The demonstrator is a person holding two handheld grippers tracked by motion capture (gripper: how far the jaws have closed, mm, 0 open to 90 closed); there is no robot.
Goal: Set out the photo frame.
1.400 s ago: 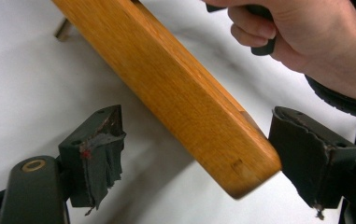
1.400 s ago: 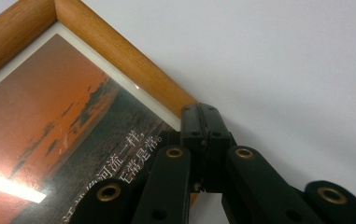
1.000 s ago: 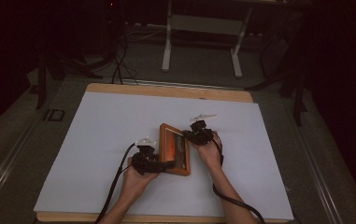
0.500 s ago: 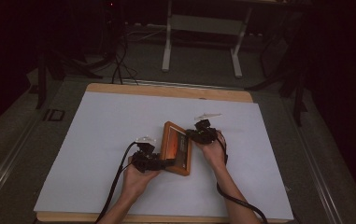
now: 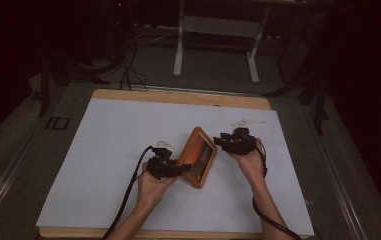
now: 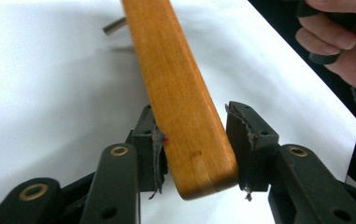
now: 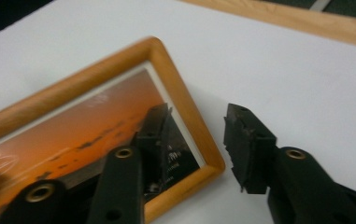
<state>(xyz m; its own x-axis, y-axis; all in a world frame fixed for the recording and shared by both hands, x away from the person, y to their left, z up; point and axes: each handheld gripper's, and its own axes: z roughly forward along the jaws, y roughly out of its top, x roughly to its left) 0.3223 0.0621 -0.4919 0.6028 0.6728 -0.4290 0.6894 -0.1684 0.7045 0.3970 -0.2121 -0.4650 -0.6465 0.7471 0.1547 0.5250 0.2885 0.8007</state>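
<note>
Wooden-framed sunset photo (image 5: 198, 157) | left gripper (image 6: 192, 140) closing on its edge, one pad touching | right gripper (image 7: 199, 135) just opened, clear — you risk it toppling.

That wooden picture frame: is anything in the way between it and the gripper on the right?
Nothing visible. The right gripper, jaws just opened, hangs beside the picture frame, with bare white table cover below. The left gripper straddles the frame's opposite end, clear of that path.
</note>
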